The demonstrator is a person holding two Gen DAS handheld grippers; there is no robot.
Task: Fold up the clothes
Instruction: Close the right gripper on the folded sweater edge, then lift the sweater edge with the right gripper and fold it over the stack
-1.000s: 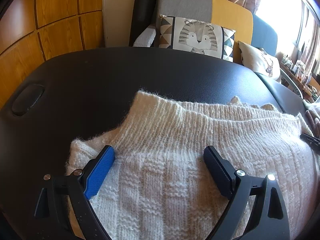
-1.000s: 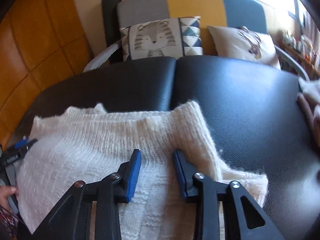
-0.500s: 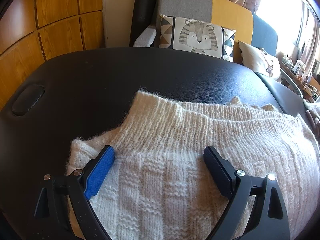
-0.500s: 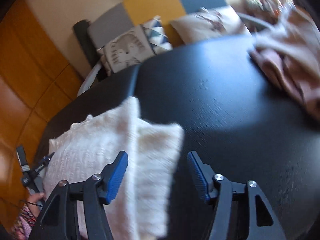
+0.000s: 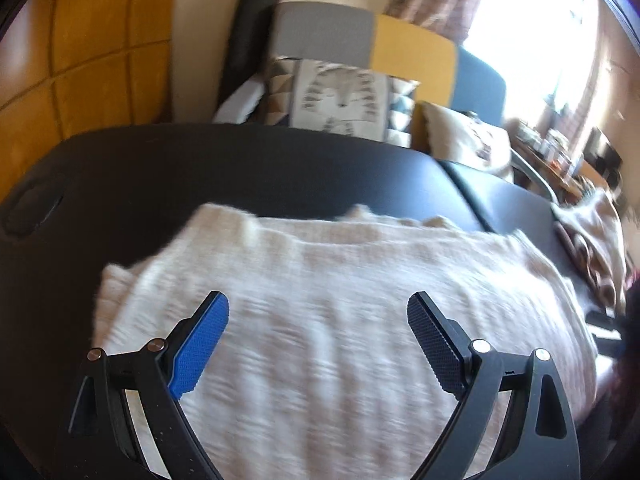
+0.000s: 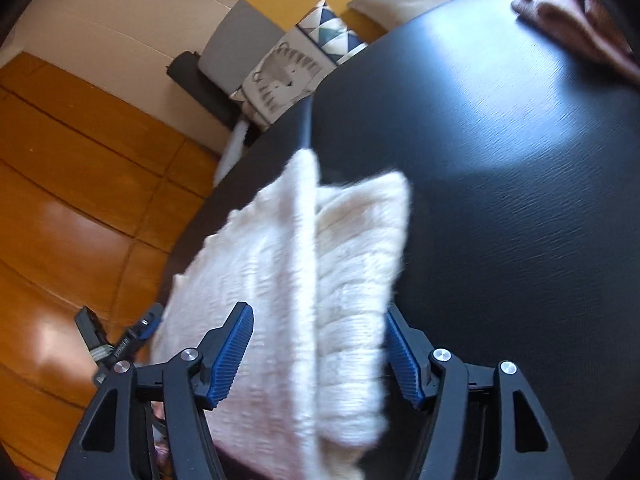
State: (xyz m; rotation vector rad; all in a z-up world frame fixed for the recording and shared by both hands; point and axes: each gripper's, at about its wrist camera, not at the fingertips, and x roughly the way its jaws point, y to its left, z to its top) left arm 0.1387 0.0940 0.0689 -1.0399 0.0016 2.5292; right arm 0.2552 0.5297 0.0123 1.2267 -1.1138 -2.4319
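Your right gripper (image 6: 318, 350) has let go and swung right; both grippers now hang spread over the white sweater (image 5: 340, 320), pinching nothing.

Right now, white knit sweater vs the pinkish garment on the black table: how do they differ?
1. Colour: the white knit sweater is cream; the pinkish garment is dusty pink and brown.
2. Place: the sweater lies right under both grippers; the pinkish garment sits away at the far right edge.
3. Pose: the sweater is spread wide with a flap folded over; the pinkish garment is bunched in a heap.
Shared: both rest on the black table, neither gripped.
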